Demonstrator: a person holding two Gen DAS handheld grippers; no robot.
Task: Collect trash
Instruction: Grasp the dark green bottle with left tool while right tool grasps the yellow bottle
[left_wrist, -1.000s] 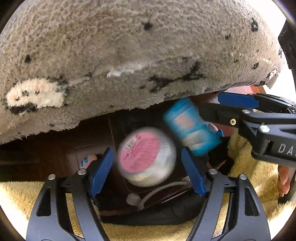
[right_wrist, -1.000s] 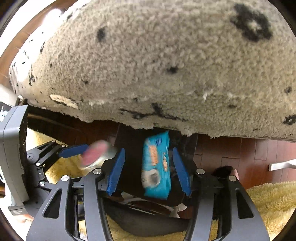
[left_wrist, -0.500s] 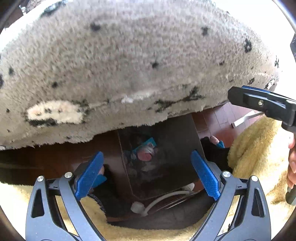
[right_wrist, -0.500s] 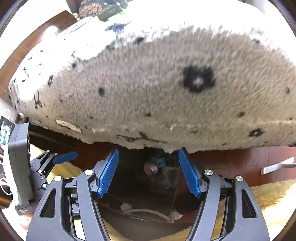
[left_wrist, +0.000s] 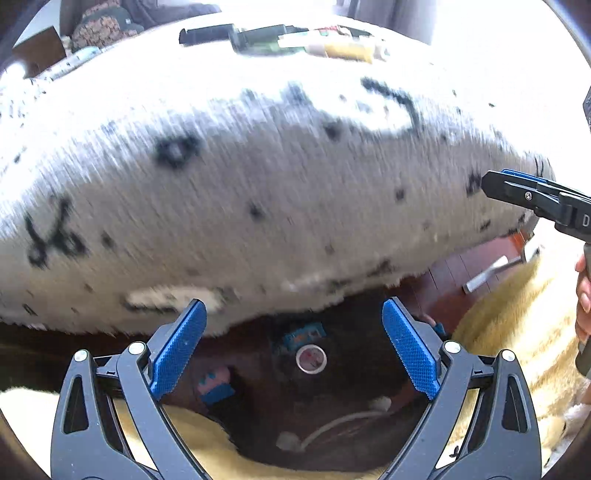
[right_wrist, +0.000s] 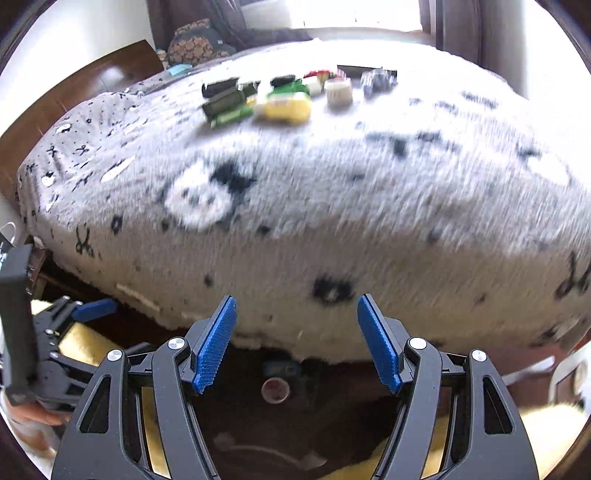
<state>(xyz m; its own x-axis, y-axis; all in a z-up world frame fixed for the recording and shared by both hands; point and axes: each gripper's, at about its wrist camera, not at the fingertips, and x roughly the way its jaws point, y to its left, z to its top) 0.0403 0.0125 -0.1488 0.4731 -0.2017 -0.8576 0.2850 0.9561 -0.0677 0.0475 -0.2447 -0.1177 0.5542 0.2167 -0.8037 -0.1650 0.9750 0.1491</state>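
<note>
Both grippers are up above the bin with nothing in them: the left gripper (left_wrist: 291, 347) has its blue pads spread wide, and the right gripper (right_wrist: 295, 343) is spread wide too. Down between them sits the dark trash bin (left_wrist: 354, 373), its mouth on the floor at the foot of the bed, and inside it lie a round pink-topped cup (left_wrist: 311, 359) and a blue wrapper (left_wrist: 301, 334) just behind it, touching or nearly so. More trash waits up on the grey patterned blanket (right_wrist: 332, 221): a yellow packet (right_wrist: 286, 107), green packets (right_wrist: 225, 105), a small white tub (right_wrist: 338, 90), all bunched at the far side. The step in hand looks like going back for the next pieces, so I'd say keep the pads wide on the way over, come down square onto one item each, and close on the firm middle, because that plush pile could snag a pad. Hard to read here: motion blur smears the blanket and the far items, so labels are lost; the bin's depth is dark; a white cable (left_wrist: 332, 424) sits at the bin's near edge, and whether it lies inside or out I cannot tell.
</note>
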